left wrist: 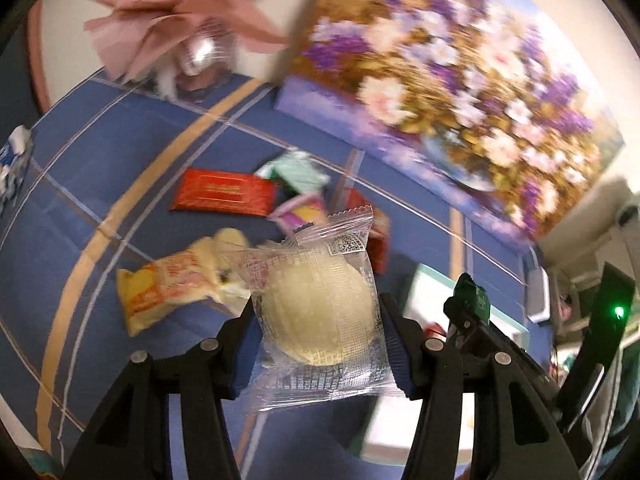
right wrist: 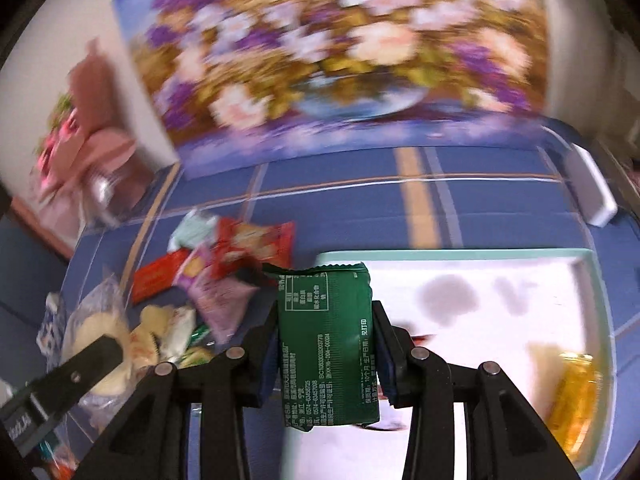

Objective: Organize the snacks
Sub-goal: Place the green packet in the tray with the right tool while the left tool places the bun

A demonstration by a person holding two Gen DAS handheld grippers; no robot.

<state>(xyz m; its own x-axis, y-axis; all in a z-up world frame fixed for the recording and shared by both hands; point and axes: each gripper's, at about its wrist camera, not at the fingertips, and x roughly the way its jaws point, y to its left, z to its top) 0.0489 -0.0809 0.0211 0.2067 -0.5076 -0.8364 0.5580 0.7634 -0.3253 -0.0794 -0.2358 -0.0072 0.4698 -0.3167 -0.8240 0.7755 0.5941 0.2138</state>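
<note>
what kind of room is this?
Probably a home living or dining room: a blue plaid tablecloth with scattered snack packets, a large floral painting against the wall, and a pink-wrapped bouquet.

FREE: blue tablecloth (right wrist: 360, 216) behind tray | OBSTACLES: snack heap (right wrist: 224, 264) left of white tray (right wrist: 440, 258); flower painting (right wrist: 340, 52) at rear

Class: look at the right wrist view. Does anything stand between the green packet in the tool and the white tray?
Nothing visible does. The right tool grips the green packet at the near edge of the white tray. A yellow packet lies at the tray's right side, leaving bare floor between.
</note>
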